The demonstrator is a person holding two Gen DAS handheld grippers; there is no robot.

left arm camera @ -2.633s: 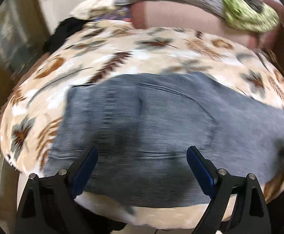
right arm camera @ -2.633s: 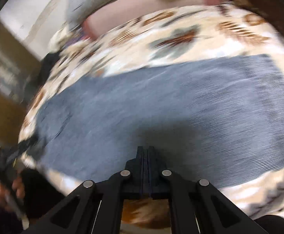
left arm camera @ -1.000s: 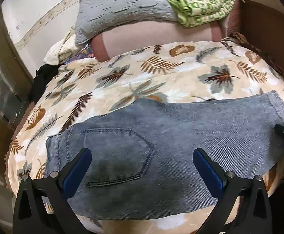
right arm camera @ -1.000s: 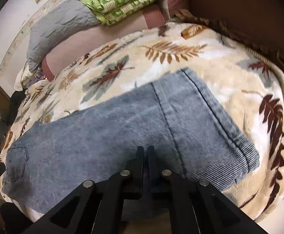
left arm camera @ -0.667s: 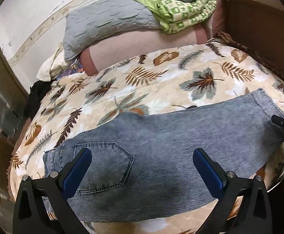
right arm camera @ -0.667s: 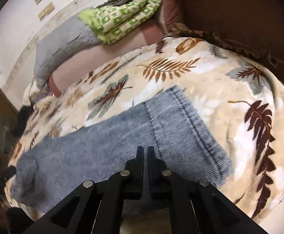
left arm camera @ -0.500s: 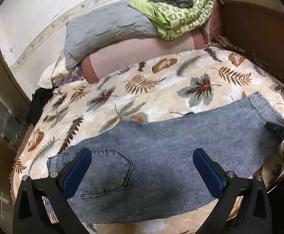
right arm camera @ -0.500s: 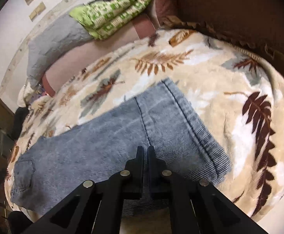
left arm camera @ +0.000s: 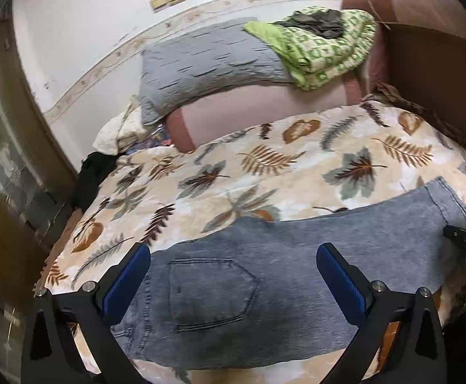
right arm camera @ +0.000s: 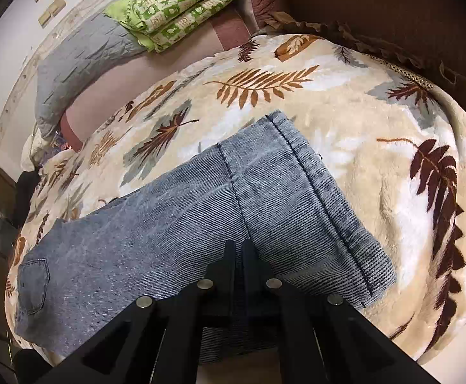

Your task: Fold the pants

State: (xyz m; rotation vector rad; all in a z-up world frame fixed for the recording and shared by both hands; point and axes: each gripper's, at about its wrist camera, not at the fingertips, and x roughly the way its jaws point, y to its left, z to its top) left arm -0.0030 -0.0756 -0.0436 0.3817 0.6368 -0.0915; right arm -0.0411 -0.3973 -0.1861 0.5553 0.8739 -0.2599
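Nearest in the left wrist view: left gripper [left arm camera: 233,275], black fingers with blue pads [left arm camera: 127,280] spread wide apart, nothing between them, hovering above the waist end of the faded blue-grey denim pants [left arm camera: 265,275]. Just beyond the pads, a stitched back pocket [left arm camera: 210,288] facing up. Pants lying flat and lengthwise across the near edge of the cream plush blanket with brown and grey leaf print [left arm camera: 265,166], legs stacked one on the other, hem end reaching toward the right side. At that hem end, tip of the right gripper [left arm camera: 463,240] showing as a black bar over the denim.

In the right wrist view: right gripper [right arm camera: 237,249], fingers pressed together, tips over the denim just short of the hem seam [right arm camera: 316,192]; whether fabric is pinched between them cannot be told. Hem edge lying flat on the blanket, pocket end far off at lower left.

Farther back: long pink bolster with darker bands [left arm camera: 265,112] across the head of the bed, grey quilted pillow [left arm camera: 207,64] on top, folded green-and-cream patterned blanket [left arm camera: 322,51] over its right end with dark cloth [left arm camera: 316,22] on it. Black garment [left arm camera: 93,172] bunched at the far left corner of the bed. Behind all, white wall with a patterned border strip [left arm camera: 105,64].
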